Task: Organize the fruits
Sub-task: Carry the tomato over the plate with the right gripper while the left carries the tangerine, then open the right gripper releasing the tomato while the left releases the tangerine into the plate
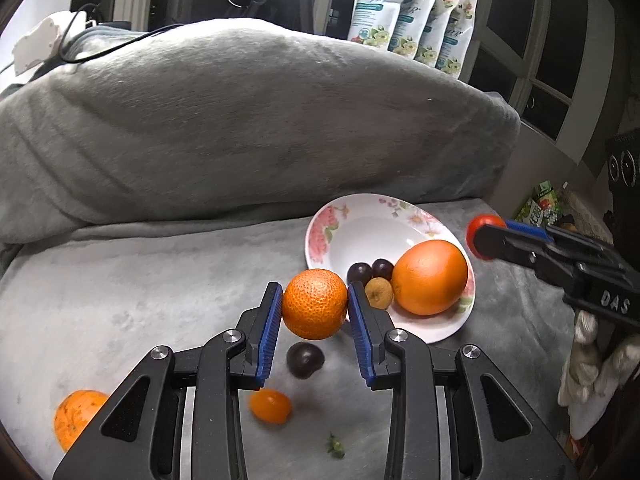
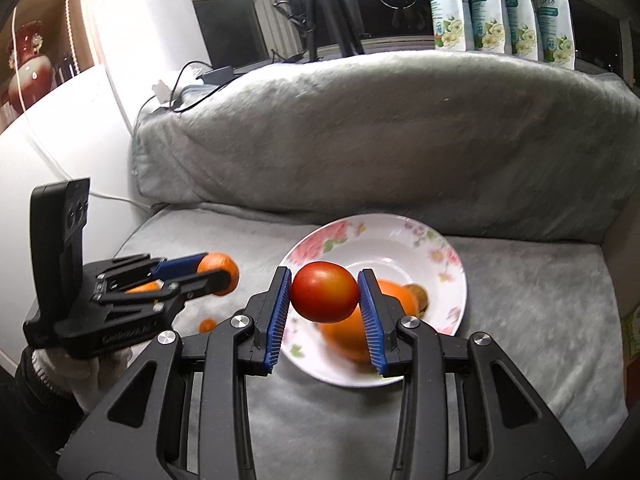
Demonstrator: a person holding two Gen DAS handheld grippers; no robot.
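- Fruit is partly hidden from you: in the right wrist view your right fingers (image 2: 283,312) cover much of the big orange (image 2: 347,338) in the plate (image 2: 448,276), and the fruit past it is blurred.
- Your left gripper (image 1: 315,308) is clamped on a tangerine (image 1: 315,304), pads pressing both its sides, lifted off the blanket (image 1: 140,300).
- Your right gripper (image 2: 324,298) pinches a tomato (image 2: 324,297) between its pads, above the plate.
- Below your left fingers lie a dark plum (image 1: 305,359) and a small orange fruit (image 1: 270,405); another orange (image 1: 76,414) is cut off by the left finger's frame.
- Beyond your left fingertips the plate holds the big orange, two dark grapes (image 1: 370,271) and a brownish fruit (image 1: 379,292).
- Writing: "DAS" shows on your right gripper; the lettering on your left gripper's body is too blurred to read. The flowered pouches (image 1: 412,24) carry script you can't make out.
- Surface: grey plush blanket over a sofa, backrest beyond the fingers, dark windows (image 1: 548,40) behind.
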